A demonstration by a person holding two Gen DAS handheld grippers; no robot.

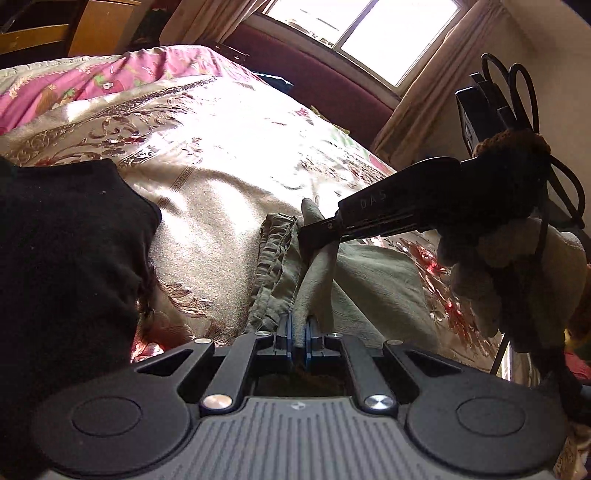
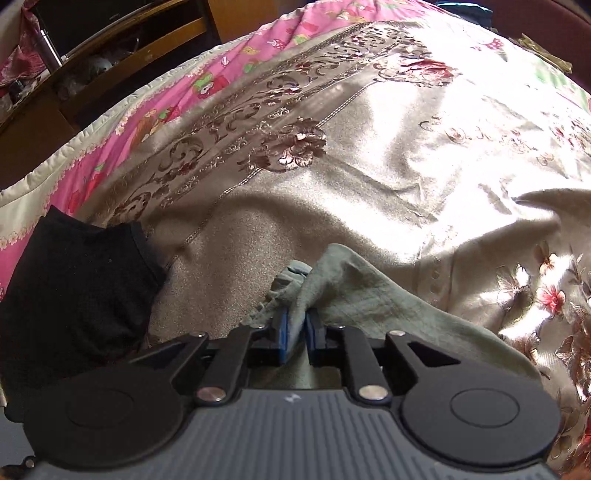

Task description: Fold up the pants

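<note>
Grey-green pants point(image 1: 369, 280) lie bunched on the shiny floral bedspread point(image 1: 221, 155). My left gripper point(image 1: 300, 332) is shut on a fold of the pants next to the gathered waistband point(image 1: 273, 266). The right gripper point(image 1: 317, 230) comes in from the right in the left wrist view and pinches the same fold a little further along, held by a gloved hand point(image 1: 517, 266). In the right wrist view, my right gripper point(image 2: 297, 332) is shut on the pants point(image 2: 369, 295), whose cloth drapes off to the right.
A black garment point(image 1: 70, 258) lies at the left of the bed, also in the right wrist view point(image 2: 77, 295). A pink patterned sheet point(image 2: 155, 107) edges the bedspread point(image 2: 406, 166). A maroon headboard point(image 1: 325, 74) and window point(image 1: 369, 29) are behind; wooden shelves point(image 2: 110, 55) stand far left.
</note>
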